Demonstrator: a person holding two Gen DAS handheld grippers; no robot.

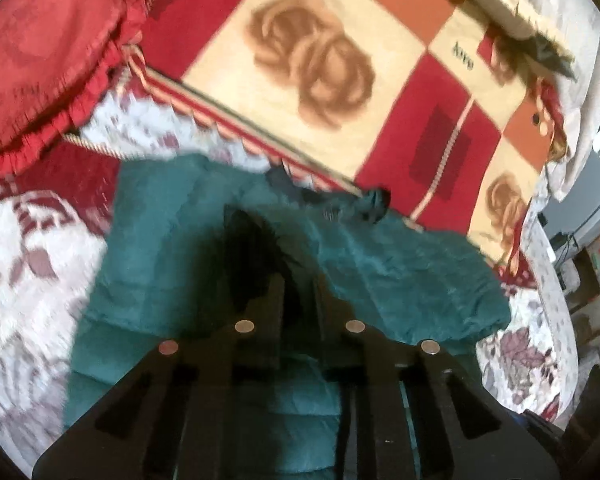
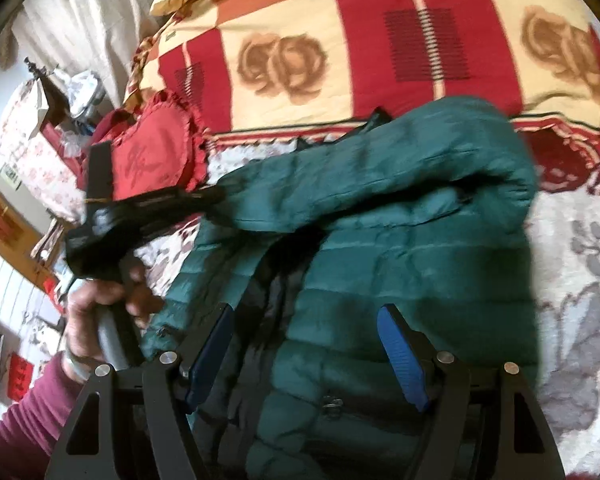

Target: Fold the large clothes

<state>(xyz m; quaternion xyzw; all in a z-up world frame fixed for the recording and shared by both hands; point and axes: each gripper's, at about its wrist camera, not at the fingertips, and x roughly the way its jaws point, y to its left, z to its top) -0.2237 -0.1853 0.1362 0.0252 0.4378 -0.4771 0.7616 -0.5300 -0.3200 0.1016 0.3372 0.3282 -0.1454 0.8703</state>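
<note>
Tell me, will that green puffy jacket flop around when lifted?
Probably floppy: the jacket already drapes and creases where the left gripper lifts its sleeve. Its quilted padding suggests it is light for its bulk. The smooth shell may be slippery.

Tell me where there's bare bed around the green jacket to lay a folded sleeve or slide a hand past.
Free: floral bedspread right of the green puffer jacket, and a floral patch on its opposite side, below the red ruffled cushion. The checked blanket beyond lies flat. Crowded: the cushion side, where the left gripper pinches the sleeve.
</note>
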